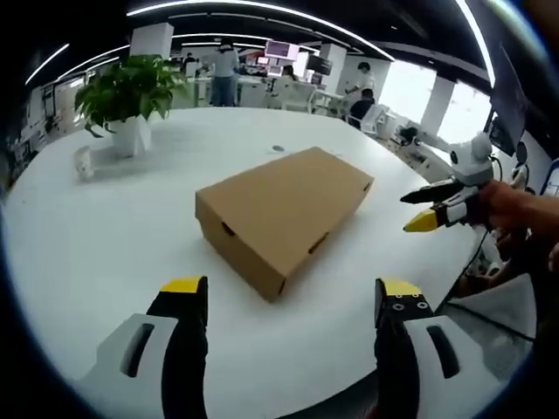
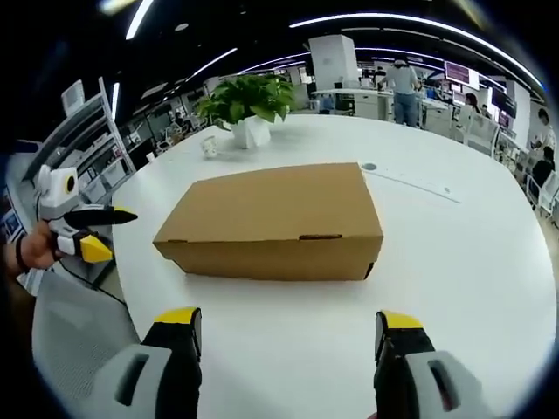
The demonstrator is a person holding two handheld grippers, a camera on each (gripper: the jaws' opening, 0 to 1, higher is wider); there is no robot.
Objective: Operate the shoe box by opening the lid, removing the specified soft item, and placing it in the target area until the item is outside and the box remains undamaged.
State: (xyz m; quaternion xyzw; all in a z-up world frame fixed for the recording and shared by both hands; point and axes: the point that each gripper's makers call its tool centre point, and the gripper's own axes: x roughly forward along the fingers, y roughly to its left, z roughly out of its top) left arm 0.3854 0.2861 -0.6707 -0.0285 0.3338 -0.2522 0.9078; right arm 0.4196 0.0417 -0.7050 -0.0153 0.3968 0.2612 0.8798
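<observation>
One closed cardboard shoe box [image 1: 284, 218] [image 2: 275, 222] lies flat on the round white table [image 1: 87, 253] [image 2: 454, 253], its lid shut. Your left gripper [image 1: 293, 297] hovers just short of the box, facing one of its corners, jaws spread wide and holding nothing. Your right gripper [image 2: 288, 323] hovers near the box's long side, jaws also spread wide and empty. In the left gripper view, your right gripper [image 1: 428, 209] reaches in to the right of the box, apart from it. In the right gripper view, your left gripper [image 2: 100, 231] sits left of the box, off the table edge. Beyond the box stand a potted plant [image 1: 129, 96] [image 2: 247, 105] and a small white cup [image 1: 83, 163] [image 2: 209, 146].
</observation>
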